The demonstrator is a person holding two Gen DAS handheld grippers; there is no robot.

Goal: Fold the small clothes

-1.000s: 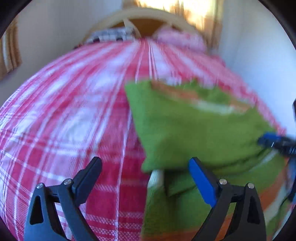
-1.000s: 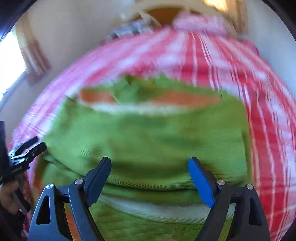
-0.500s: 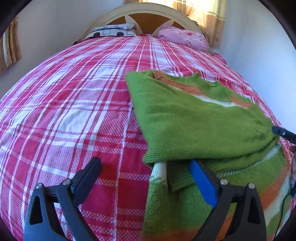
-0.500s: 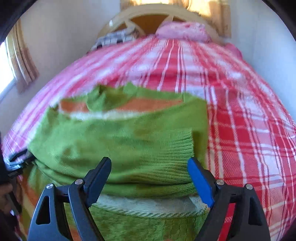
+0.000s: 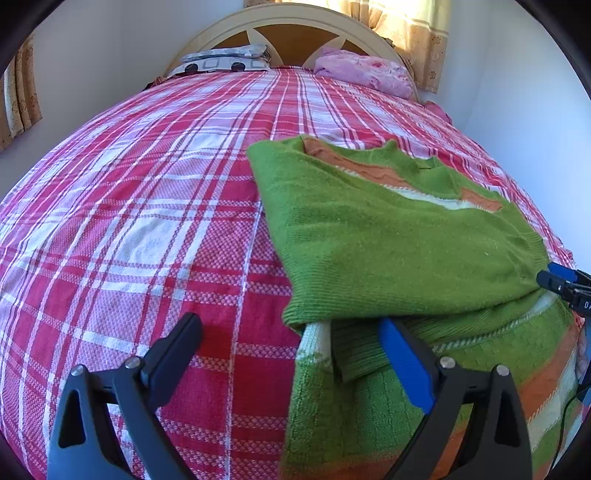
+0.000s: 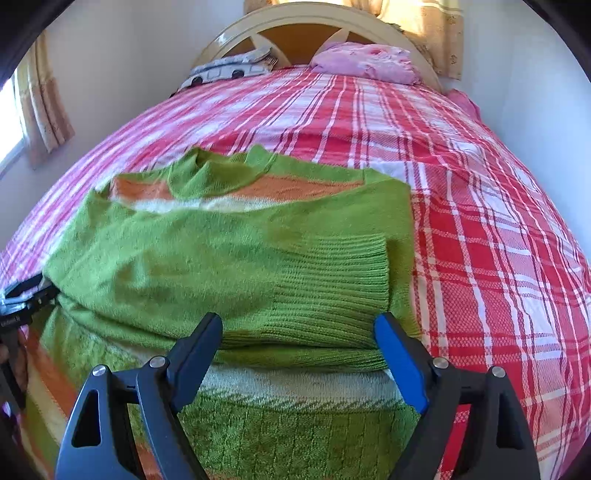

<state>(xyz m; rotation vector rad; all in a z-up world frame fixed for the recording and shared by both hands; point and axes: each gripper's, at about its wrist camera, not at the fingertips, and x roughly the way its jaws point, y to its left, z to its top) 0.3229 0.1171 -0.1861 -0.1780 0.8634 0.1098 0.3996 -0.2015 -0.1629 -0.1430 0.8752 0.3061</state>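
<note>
A green knit sweater (image 5: 388, 243) with orange and white stripes lies on the red plaid bedspread (image 5: 147, 221), its sleeves folded across the body. My left gripper (image 5: 291, 350) is open and empty, low over the sweater's left edge. My right gripper (image 6: 299, 347) is open and empty, just in front of the folded ribbed cuff (image 6: 332, 280) on the sweater (image 6: 207, 251). The right gripper shows at the far right of the left wrist view (image 5: 565, 284); the left gripper shows at the far left of the right wrist view (image 6: 22, 299).
Two pillows, one patterned (image 5: 225, 62) and one pink (image 5: 365, 72), lie at the headboard (image 5: 295, 22). White walls stand close on both sides. Curtains (image 6: 40, 103) hang at the left. Bare bedspread (image 6: 498, 240) spreads right of the sweater.
Both grippers have drawn back slightly and steadied. The sleeve now lies flat across the sweater's body.
</note>
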